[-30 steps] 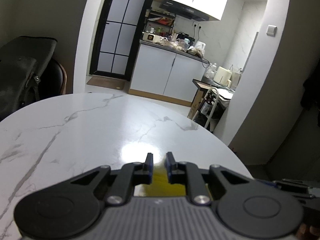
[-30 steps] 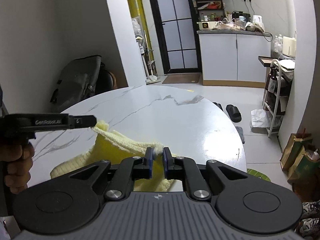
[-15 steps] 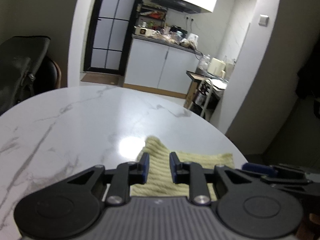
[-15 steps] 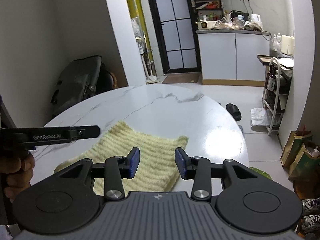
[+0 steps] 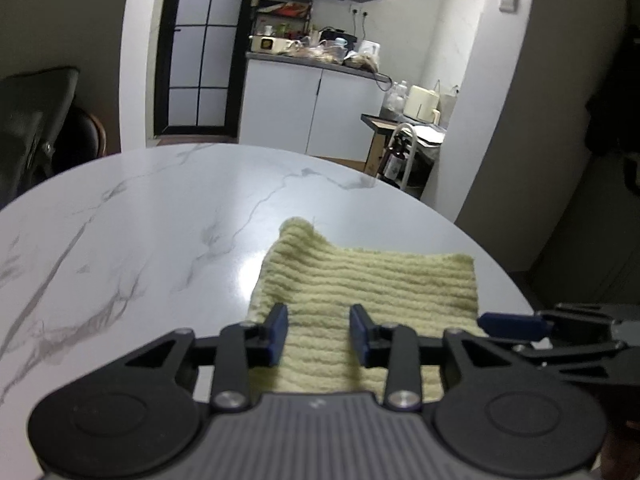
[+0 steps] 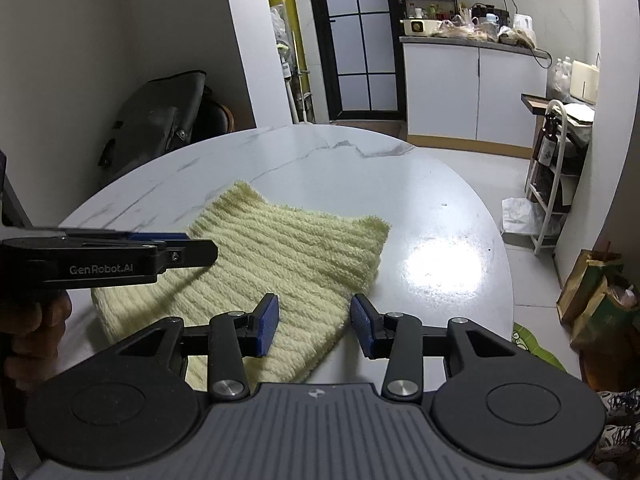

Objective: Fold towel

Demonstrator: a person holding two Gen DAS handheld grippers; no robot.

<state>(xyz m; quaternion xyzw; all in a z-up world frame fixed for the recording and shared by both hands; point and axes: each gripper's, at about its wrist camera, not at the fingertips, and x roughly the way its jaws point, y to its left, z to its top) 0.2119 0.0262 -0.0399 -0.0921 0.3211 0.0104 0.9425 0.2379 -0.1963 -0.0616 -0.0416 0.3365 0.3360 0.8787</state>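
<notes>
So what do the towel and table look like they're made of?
Towel: soft, pale yellow ribbed knit or terry, going by its fuzzy ridged rows; matte. Table: white with grey veins and a glossy glare patch, so polished marble or a marble-look slab; can't tell which.

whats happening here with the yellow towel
A person holds a gripper in each hand over a pale yellow towel that lies folded on the white marble table. The left gripper has jaws opening with nothing pinched; the right gripper is open too, above the towel's near corner. Neither one grips the towel.
</notes>
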